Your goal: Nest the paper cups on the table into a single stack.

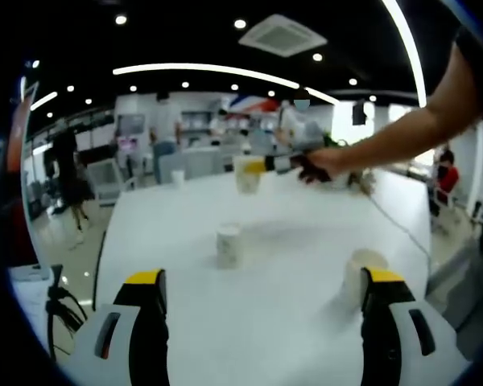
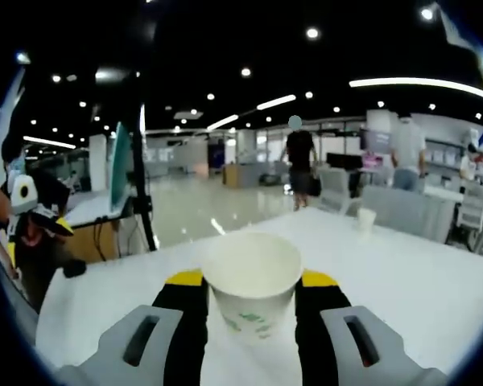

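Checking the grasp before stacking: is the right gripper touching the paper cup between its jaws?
Touching. In the right gripper view, the right gripper has both yellow-tipped jaws pressed against the sides of the paper cup, with no gap on either side.

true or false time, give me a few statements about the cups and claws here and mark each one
1. The right claw is shut on a paper cup. True.
2. The held cup lies on its side. False: it is upright, mouth up.
3. The left claw holds a cup. False: its jaws stand open with nothing between them.
4. An upright cup stands on the white table ahead of the left claw. True.
5. The table is dark wood. False: it is white.
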Demonstrator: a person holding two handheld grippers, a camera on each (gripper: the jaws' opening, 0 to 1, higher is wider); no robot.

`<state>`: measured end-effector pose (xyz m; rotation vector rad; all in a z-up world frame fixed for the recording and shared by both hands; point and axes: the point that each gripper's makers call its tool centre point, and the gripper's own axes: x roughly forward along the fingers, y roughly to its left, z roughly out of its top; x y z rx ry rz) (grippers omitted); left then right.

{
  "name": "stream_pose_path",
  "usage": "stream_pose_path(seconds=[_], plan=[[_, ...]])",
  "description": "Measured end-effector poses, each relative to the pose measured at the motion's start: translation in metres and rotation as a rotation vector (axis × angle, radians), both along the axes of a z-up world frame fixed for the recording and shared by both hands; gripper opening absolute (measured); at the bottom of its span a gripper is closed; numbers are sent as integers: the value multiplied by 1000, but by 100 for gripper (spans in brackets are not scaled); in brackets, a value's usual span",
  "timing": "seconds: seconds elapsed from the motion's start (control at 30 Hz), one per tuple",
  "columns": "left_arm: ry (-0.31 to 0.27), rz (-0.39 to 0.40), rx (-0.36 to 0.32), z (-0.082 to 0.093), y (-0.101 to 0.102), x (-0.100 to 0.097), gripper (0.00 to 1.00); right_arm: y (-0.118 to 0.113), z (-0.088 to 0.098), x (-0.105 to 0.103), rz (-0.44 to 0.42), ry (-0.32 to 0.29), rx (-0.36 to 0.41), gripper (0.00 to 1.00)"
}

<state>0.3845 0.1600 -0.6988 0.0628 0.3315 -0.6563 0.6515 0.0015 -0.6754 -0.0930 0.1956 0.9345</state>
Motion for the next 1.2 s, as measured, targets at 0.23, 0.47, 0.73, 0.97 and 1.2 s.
stream_pose_path(seconds=[0.23, 0.47, 0.73, 0.97, 1.2], plan=[[-10, -2, -2, 4, -3, 0, 98, 1, 14, 0, -4, -14, 8, 39], [-12, 1, 2, 6, -3, -3, 98, 3, 19, -6, 5, -11, 1, 39], [-20, 1, 5, 13, -3, -2, 98, 0, 28, -9, 2, -15, 1, 39], [-5, 0, 31, 9, -3, -4, 98, -6, 31, -15, -10, -27, -10, 40], [-7, 3, 24, 10, -4, -9, 98, -10, 38, -26, -12, -29, -6, 40]])
